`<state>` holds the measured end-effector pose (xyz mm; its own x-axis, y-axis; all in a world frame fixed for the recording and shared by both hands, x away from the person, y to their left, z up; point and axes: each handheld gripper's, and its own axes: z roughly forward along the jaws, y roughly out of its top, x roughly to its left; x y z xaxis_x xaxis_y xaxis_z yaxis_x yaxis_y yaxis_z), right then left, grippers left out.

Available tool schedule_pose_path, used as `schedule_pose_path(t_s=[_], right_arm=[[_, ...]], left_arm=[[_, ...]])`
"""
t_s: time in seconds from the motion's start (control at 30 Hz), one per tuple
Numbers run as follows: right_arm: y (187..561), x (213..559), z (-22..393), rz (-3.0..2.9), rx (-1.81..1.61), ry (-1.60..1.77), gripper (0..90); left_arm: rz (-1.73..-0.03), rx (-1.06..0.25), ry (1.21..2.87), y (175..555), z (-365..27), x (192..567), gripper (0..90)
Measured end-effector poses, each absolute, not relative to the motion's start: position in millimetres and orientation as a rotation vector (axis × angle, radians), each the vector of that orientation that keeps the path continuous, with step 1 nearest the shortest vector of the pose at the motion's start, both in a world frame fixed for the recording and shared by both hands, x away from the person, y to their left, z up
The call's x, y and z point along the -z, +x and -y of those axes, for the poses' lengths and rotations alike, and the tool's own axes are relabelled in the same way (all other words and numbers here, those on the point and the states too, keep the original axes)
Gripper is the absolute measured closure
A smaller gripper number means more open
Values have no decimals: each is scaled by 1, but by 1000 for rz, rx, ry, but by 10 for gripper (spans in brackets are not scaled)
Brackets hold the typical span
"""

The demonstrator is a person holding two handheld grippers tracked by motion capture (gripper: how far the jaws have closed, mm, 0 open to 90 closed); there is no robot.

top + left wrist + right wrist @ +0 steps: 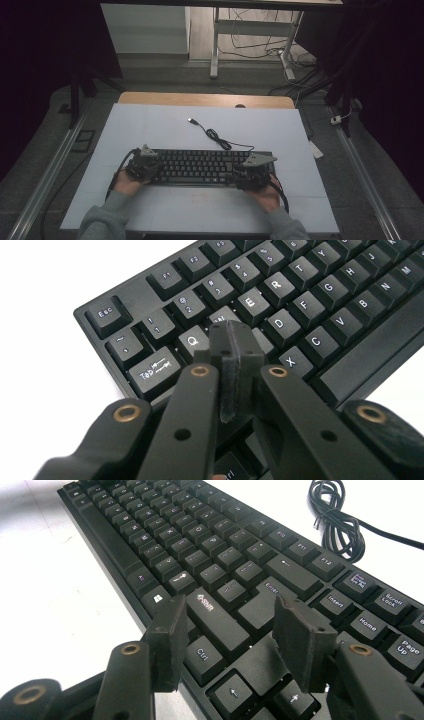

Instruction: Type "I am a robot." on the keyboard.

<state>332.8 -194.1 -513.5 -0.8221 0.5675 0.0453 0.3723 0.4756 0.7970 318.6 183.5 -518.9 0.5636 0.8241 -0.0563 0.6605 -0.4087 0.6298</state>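
high view, keyboard: long black plastic keyboard (pixel 200 167) lying flat at centre of the white sheet-covered worktop (pixel 150 125), long side running 9 to 3 o'clock.
high view, cable: thin black USB cable (pixel 214 134) leaves the keyboard's far edge toward 12 o'clock, small coil near the keyboard, plug end lying loose on the worktop.
high view, left gripper (pixel 143 166): over the keyboard's 9 o'clock end, held by the person's left hand (pixel 125 183) in a grey sleeve.
high view, right gripper (pixel 253 171): over the keyboard's 3 o'clock end, right hand (pixel 266 196) behind it at 6 o'clock.
left gripper view, fingers (pixel 248 352): pressed together, pads flat against each other, nothing between; tips over the W/S keys, Q key just at 9 o'clock of them. Contact with the keys: cannot tell.
right gripper view, fingers (pixel 169 637): spread apart, nothing pinched; they hover above the Shift, Ctrl and arrow keys, Enter key at 12 o'clock of the gap.
right gripper view, cable: coil at 1 o'clock, on the worktop beyond the function row.
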Motion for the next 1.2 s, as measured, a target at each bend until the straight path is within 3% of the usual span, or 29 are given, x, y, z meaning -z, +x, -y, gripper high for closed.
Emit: schedule_pose_path(t_s=[0.33, 0.7, 1.2], right_arm=[[332, 513, 194, -2486, -1290, 801, 482], [333, 513, 194, -2491, -1282, 799, 480], [333, 514, 193, -2496, -1280, 792, 479]], left_arm=[[-1142, -370, 2110, 313, -186, 507, 884], [-1131, -387, 2000, 309, -192, 498, 534], [-1120, -344, 1977, 308, -190, 496, 433]])
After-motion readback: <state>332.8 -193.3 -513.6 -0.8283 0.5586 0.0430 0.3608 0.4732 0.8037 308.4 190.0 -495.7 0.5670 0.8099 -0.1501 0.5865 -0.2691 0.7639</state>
